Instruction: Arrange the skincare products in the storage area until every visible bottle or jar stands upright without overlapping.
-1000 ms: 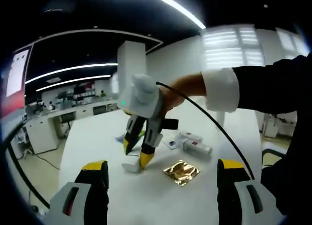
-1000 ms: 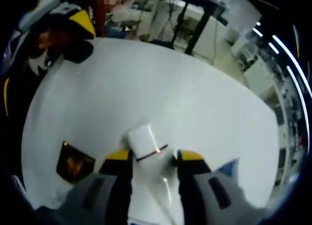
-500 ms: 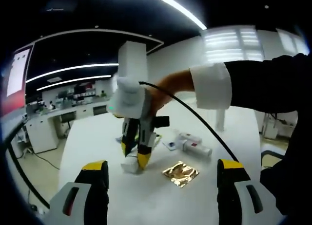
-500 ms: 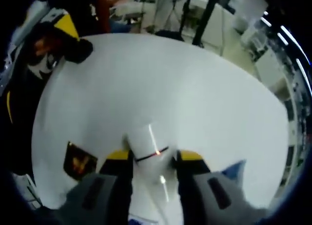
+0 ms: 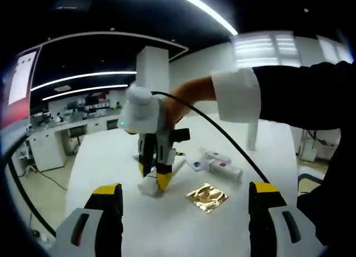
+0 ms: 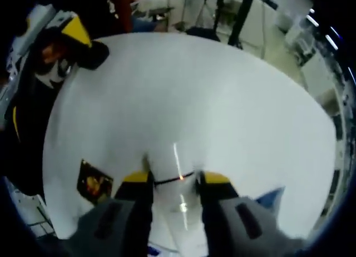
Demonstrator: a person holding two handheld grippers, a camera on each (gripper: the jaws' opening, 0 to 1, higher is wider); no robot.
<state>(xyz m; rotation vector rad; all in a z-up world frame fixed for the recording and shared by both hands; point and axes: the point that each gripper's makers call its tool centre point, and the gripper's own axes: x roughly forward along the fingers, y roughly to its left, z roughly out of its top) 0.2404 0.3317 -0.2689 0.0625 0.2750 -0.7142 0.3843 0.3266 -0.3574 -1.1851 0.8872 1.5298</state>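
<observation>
White tube (image 6: 172,176) sits right between the jaws of my right gripper (image 6: 171,184), clamped there on the white table (image 6: 222,101), its long axis running straight ahead along the jaws, cap end away from me. From my left gripper (image 5: 183,198), jaws wide apart and empty, the tube's cap (image 5: 149,186) is just left of the gold foil sachet (image 5: 207,196). So the right hand tips it upright.

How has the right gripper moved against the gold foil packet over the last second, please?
Yes: the right gripper has shifted leftward, away from the gold foil packet, closing on the white tube.
</observation>
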